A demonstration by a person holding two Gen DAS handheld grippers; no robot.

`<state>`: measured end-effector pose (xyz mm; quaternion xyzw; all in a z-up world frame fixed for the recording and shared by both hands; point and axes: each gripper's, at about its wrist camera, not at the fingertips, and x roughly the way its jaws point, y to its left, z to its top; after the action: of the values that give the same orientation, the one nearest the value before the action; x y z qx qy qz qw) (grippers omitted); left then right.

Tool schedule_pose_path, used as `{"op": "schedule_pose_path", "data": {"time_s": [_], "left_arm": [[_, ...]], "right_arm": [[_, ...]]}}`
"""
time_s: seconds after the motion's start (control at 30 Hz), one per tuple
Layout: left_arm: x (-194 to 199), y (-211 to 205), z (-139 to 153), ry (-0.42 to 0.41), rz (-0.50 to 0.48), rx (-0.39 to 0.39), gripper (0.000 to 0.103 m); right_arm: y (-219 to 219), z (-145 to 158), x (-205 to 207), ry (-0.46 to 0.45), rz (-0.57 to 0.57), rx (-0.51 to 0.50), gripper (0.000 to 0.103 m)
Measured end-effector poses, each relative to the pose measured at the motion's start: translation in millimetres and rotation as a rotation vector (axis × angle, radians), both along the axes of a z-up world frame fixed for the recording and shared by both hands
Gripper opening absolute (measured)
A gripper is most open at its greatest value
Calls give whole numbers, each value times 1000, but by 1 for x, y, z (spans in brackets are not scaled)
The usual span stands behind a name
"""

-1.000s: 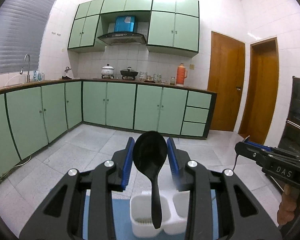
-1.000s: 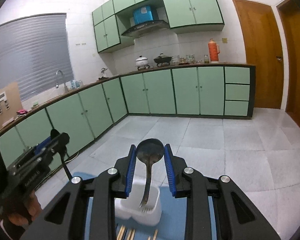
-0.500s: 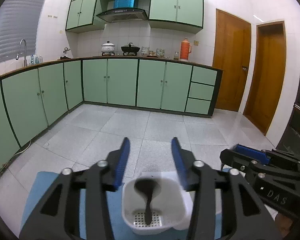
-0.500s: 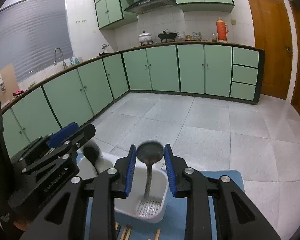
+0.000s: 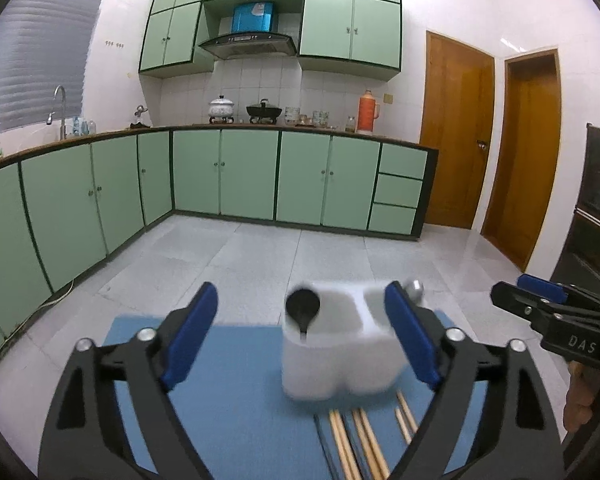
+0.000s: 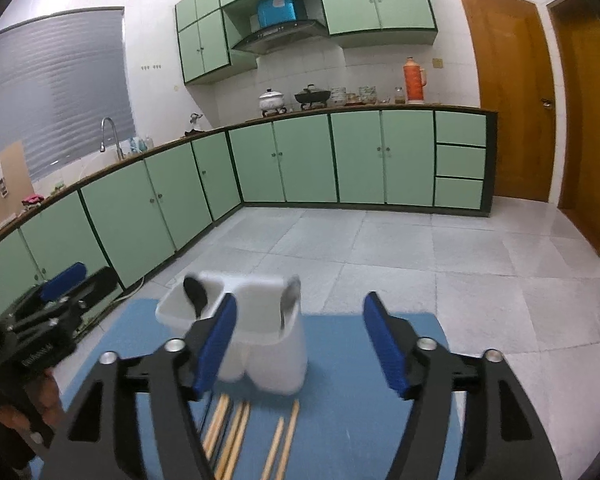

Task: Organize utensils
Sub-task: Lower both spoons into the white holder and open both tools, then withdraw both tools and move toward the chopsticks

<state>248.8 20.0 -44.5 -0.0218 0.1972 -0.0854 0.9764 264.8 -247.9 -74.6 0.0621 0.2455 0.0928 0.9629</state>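
A: What has changed from a second ago?

B: Both spoons have left the claws. Earlier the left claw [image 5: 302,336] pinched a black spoon [image 5: 302,307] by its bowl and the right claw [image 6: 298,338] pinched a metal spoon [image 6: 289,304]. Now both stand in the white holder [image 5: 340,356], bowls up.

A: Which compartment each?

B: The black spoon leans in the left compartment, the metal one in the right, its bowl just above the rim at the far right corner.

A: And the claws themselves?

B: The left claw is spread wide and its jaws are opening; the holder sits ahead between the blue pads [image 5: 188,336], untouched. The right claw is spread too, jaws opening, with nothing pinched; its left pad [image 6: 216,344] overlaps the holder in the view, but I cannot tell whether they touch.

A: Where does the holder sit?

B: On a blue mat [image 5: 228,392] laid on the counter, which the mat mostly hides. Before, both cameras looked across the kitchen with the holder low between the fingers; now it is seen from nearer its side.

A: Anything else on the mat?

B: Wooden chopsticks [image 6: 236,432] lie loose in front of the holder, nearer the cameras, pointing roughly toward it. A hand [image 6: 40,404] grips the left handle at the edge of the right view.
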Motion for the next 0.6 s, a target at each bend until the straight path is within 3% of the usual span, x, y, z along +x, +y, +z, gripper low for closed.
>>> {"op": "schedule_pose_path", "data": {"time_s": [0.3, 0.53, 0.6], "left_arm": [[-83, 19, -57, 192, 20, -11, 95], [-119, 28, -93, 301, 20, 35, 95], [-126, 32, -101, 319, 25, 42, 95]], "right_arm": [[-8, -54, -99, 102, -59, 2, 97], [4, -103, -141, 236, -26, -26, 97], [9, -112, -148, 257, -22, -51, 89]]}}
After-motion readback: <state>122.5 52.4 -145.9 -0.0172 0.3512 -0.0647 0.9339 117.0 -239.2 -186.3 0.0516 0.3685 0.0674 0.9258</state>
